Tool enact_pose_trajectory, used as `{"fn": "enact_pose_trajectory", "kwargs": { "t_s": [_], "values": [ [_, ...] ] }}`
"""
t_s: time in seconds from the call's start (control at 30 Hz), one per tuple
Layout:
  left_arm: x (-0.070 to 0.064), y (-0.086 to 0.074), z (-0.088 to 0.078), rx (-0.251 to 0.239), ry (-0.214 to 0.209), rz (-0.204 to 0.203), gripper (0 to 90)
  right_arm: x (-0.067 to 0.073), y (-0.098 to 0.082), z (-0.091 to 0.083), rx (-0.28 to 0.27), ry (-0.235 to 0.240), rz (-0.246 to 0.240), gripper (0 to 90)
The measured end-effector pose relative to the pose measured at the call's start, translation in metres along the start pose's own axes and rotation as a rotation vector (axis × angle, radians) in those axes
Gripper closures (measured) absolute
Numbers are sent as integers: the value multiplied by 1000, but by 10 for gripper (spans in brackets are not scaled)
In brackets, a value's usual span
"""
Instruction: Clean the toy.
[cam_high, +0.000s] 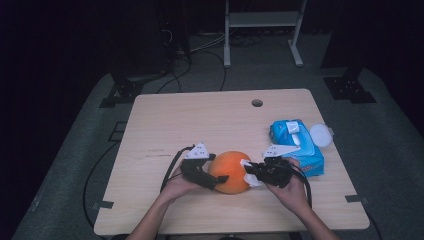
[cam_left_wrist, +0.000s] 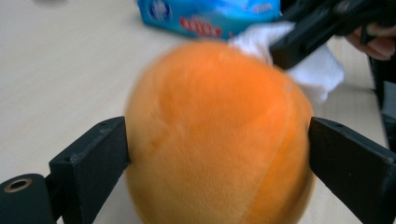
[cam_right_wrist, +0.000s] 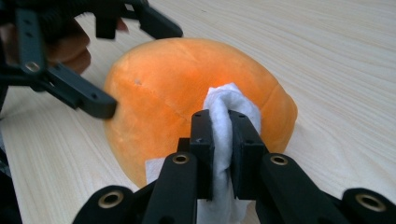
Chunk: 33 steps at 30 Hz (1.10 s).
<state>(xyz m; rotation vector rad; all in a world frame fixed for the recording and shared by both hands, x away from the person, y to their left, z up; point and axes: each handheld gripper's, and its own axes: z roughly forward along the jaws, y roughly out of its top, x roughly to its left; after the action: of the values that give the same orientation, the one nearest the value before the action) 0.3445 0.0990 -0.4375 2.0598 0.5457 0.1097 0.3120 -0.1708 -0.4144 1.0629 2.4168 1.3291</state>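
right gripper (cam_right_wrist: 219, 140) clamped on a white wipe (cam_right_wrist: 229, 105), pressed to the near side of the orange ball (cam_right_wrist: 187, 93). left gripper (cam_left_wrist: 219, 154) jaws wide, flanking the ball beyond. wiping underway, likely unfinished. wipe pack (cam_high: 300, 145) behind right gripper.

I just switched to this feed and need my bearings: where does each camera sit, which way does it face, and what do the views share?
High view: fixed above the person's side, looking forward and down on the table; both forearms, left gripper, right gripper.
Left gripper view: rides that gripper, looks along its wide-spread jaws at the orange plush ball.
Right gripper view: rides that gripper, jaws clamped on a white wipe against the ball.
Shared: all three show the ball and wipe; the high and left gripper views also show the blue wipe pack.
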Motion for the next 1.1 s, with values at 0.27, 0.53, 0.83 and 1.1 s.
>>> {"fn": "enact_pose_trajectory", "kwargs": {
  "t_s": [0.27, 0.53, 0.83, 1.1],
  "values": [
    [-21, 10, 0, -18, 79, 185, 274, 11, 7, -5, -44, 17, -5, 806],
    [-40, 16, 4, 14, 114, 307, 268, 33, 14, -9, -73, 52, -80, 805],
    [-20, 11, 1, -9, 48, 174, 124, 0, 2, -10, -32, -9, 4, 806],
    [0, 2, 6, 14, -41, 5, 123, -2, 3, -8, -23, -21, 10, 806]
  ]
}}
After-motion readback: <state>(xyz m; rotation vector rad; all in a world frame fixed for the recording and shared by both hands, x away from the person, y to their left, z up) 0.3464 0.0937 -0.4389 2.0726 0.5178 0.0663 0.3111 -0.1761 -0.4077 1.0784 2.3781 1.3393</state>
